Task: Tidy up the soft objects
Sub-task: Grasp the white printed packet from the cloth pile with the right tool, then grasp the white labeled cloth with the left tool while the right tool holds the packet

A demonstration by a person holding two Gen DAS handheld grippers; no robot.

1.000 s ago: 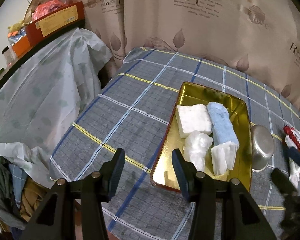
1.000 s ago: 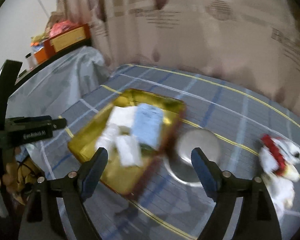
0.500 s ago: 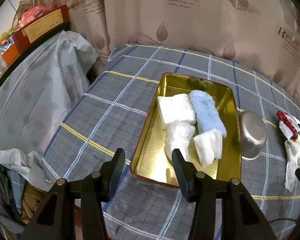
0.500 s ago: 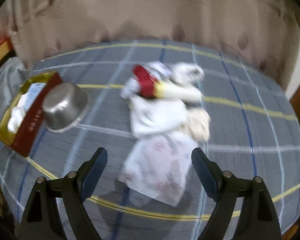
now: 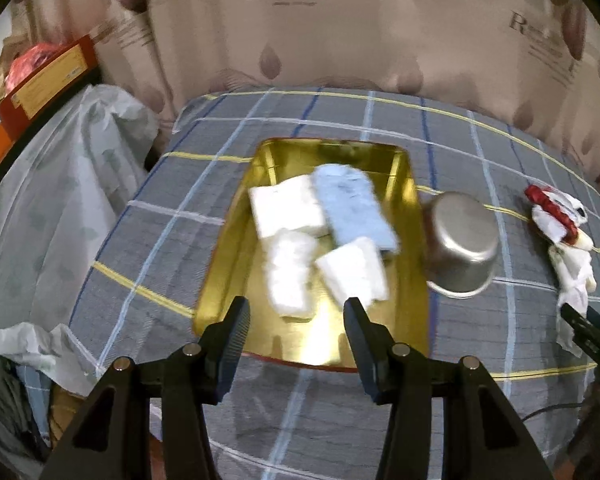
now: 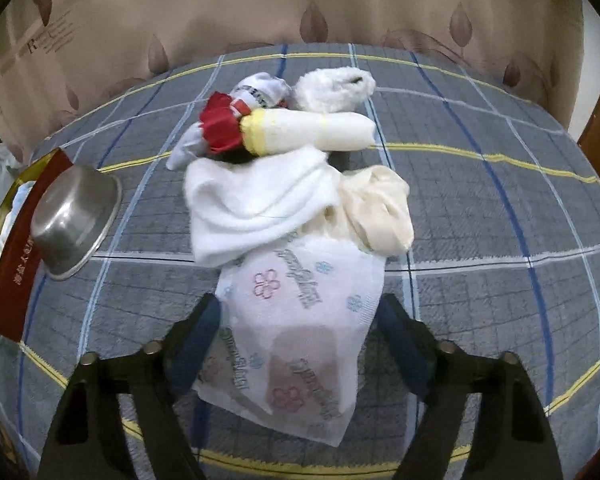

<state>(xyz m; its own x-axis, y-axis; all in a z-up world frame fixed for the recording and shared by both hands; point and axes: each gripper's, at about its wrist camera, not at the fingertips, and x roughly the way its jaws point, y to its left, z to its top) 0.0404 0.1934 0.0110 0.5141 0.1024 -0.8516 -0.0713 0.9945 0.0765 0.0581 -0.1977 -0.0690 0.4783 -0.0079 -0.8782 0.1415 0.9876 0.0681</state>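
plaid tablecloth (image 6: 480,216), right gripper (image 6: 300,320) closing around printed tissue pack (image 6: 300,320), contact unclear, left gripper (image 5: 296,316) apart, empty

Right gripper (image 6: 298,334) swung from the gold tray (image 6: 8,216) to the flower-printed white tissue pack (image 6: 300,336); its jaws narrowed around it.

Bystanders on the checked cloth

A steel bowl (image 5: 462,246) sits upside down ahead and right of the left claw, touching the gold tray (rim on the blue-grey plaid tablecloth (image 5: 172,240)); a leaf-print curtain (image 5: 340,32) hangs beyond, and an orange-red box (image 5: 48,80) sits far left above a plastic-draped heap (image 5: 48,208).
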